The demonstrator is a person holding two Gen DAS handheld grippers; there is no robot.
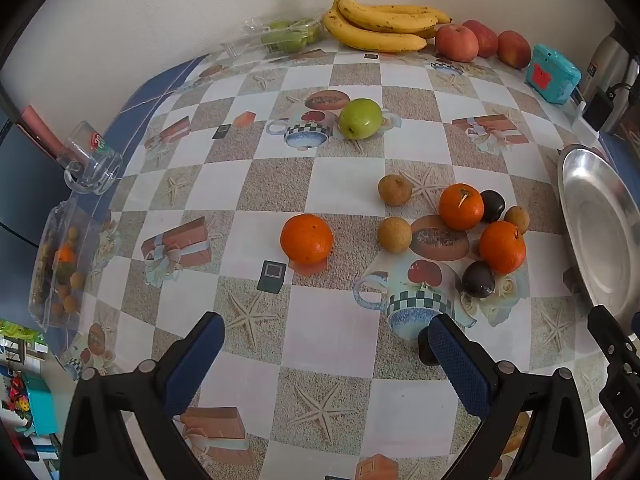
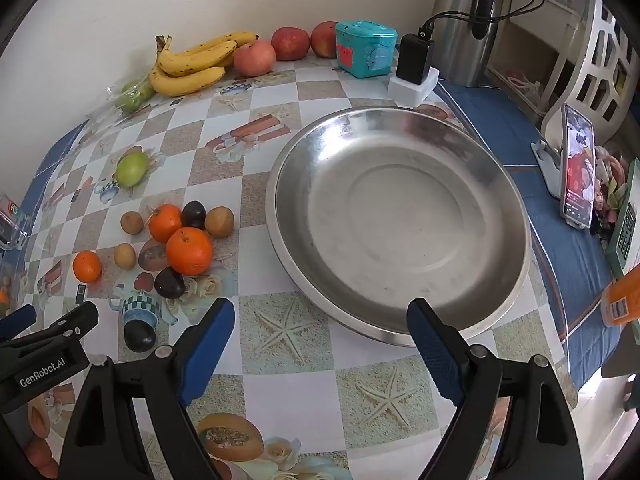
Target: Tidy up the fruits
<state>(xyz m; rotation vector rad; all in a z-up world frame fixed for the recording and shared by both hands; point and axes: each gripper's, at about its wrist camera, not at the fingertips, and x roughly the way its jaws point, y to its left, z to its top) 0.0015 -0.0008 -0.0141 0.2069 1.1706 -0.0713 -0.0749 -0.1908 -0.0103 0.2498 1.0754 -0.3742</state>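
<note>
Both claws, left (image 1: 320, 344) and right (image 2: 320, 320), hang open and empty; oranges (image 1: 306, 238) left of the pan (image 2: 396, 220), probably plums too, await gathering.

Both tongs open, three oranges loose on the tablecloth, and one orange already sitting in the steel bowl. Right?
Not quite: the steel bowl is empty, as the right wrist view shows. Three oranges do lie loose, and the left tongs and right tongs are open.

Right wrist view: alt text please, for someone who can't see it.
An empty steel bowl sits on a checkered tablecloth just beyond the open right gripper. Left of it lie oranges, dark plums and small brown fruits; bananas and apples line the wall.
</note>
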